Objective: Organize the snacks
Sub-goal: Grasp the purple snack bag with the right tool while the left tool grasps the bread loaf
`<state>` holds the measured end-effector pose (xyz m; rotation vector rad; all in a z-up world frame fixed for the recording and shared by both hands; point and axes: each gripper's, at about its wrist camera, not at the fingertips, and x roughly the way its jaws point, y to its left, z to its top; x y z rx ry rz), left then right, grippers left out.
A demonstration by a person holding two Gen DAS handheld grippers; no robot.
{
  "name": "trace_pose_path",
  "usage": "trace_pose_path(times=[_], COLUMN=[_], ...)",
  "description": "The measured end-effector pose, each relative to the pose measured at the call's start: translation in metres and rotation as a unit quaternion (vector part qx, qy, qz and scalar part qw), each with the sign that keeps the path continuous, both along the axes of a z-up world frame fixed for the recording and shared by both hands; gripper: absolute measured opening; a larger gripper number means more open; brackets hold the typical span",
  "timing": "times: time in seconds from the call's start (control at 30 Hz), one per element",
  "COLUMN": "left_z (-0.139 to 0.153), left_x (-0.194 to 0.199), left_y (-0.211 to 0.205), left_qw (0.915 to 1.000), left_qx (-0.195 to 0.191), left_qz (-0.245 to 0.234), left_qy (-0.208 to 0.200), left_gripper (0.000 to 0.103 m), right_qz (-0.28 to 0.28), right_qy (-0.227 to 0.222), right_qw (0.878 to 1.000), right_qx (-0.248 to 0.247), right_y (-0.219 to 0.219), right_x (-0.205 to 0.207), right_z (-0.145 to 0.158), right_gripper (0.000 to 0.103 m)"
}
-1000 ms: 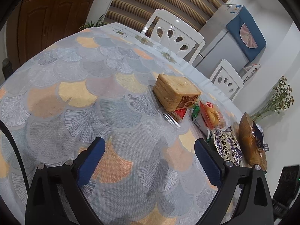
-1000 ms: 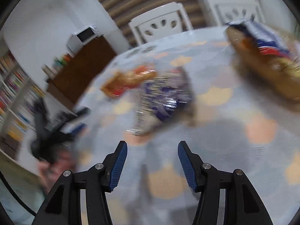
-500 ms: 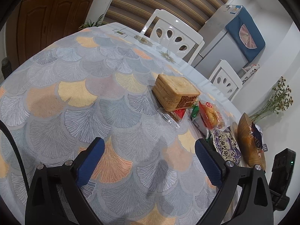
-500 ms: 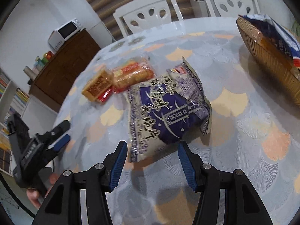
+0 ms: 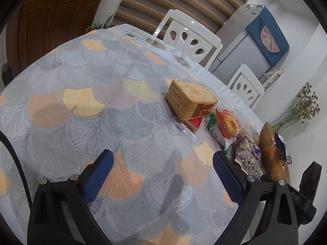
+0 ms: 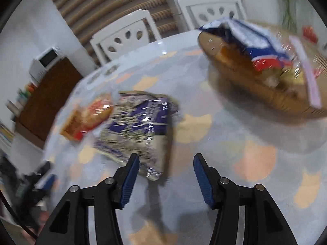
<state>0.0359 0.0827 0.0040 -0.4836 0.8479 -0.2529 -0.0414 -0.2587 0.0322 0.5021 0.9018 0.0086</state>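
Purple snack bag (image 6: 139, 126) lies flat, crinkled, white-lettered.

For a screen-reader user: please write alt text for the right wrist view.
The right gripper, jaws opening and empty, hovers over a purple snack bag on a fan-patterned tablecloth. A woven basket holding snack packets sits upper right; the image is motion-blurred.

Cloth, film and weave

The tablecloth (image 5: 85, 122) looked matt, finely woven; the bread (image 5: 191, 100) wore clear glossy film, the purple bag (image 6: 141, 122) shone, and the basket (image 5: 269, 153) looked ribbed wicker.
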Motion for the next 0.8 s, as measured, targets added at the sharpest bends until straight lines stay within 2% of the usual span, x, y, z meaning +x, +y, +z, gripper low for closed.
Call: trace_pose_path(times=[0.07, 0.1, 0.13, 0.2, 0.27, 0.33, 0.4, 0.5, 0.6, 0.7, 0.77, 0.8], left_z=[0.001, 0.002, 0.004, 0.018, 0.040, 0.062, 0.075, 0.074, 0.061, 0.048, 0.041, 0.039], left_x=[0.001, 0.001, 0.003, 0.007, 0.011, 0.021, 0.038, 0.067, 0.096, 0.117, 0.125, 0.128], left_y=[0.000, 0.000, 0.000, 0.003, 0.004, -0.003, -0.014, -0.025, -0.033, -0.044, -0.052, -0.056], left_qw=[1.0000, 1.0000, 0.9999, 0.9998, 0.9999, 0.9977, 0.9925, 0.9865, 0.9834, 0.9785, 0.9751, 0.9734], left_qx=[0.001, 0.002, 0.002, -0.005, 0.005, 0.053, 0.095, 0.112, 0.110, 0.116, 0.115, 0.114], left_qz=[0.000, 0.001, 0.000, -0.005, -0.012, -0.019, -0.054, -0.100, -0.135, -0.166, -0.186, -0.195], left_qy=[0.004, 0.009, 0.016, 0.017, -0.011, -0.037, -0.056, -0.066, -0.052, -0.040, -0.036, -0.037], left_gripper=[0.097, 0.097, 0.097, 0.096, 0.096, 0.096, 0.098, 0.098, 0.098, 0.097, 0.097, 0.097], right_qz=[0.001, -0.002, -0.004, -0.008, -0.017, -0.027, -0.038, -0.045, -0.051, -0.046, -0.037, -0.033], right_qy=[-0.008, -0.013, -0.017, -0.013, 0.007, 0.024, 0.025, 0.028, 0.044, 0.032, 0.030, 0.027], right_qw=[1.000, 1.000, 0.999, 1.000, 1.000, 0.999, 0.999, 0.998, 0.996, 0.995, 0.996, 0.996], right_qx=[0.018, 0.024, 0.029, 0.025, 0.003, -0.002, -0.009, -0.045, -0.062, -0.081, -0.080, -0.079], right_y=[0.004, 0.007, 0.011, 0.022, 0.032, 0.039, 0.044, 0.054, 0.055, 0.055, 0.051, 0.048], right_x=[0.003, 0.006, 0.008, 0.020, 0.034, 0.044, 0.053, 0.061, 0.070, 0.071, 0.068, 0.064], right_z=[0.003, 0.005, 0.007, 0.012, 0.013, 0.009, 0.005, -0.001, -0.014, -0.015, -0.016, -0.015], right_gripper=[0.076, 0.094, 0.101, 0.101, 0.101, 0.101, 0.102, 0.101, 0.102, 0.103, 0.099, 0.092])
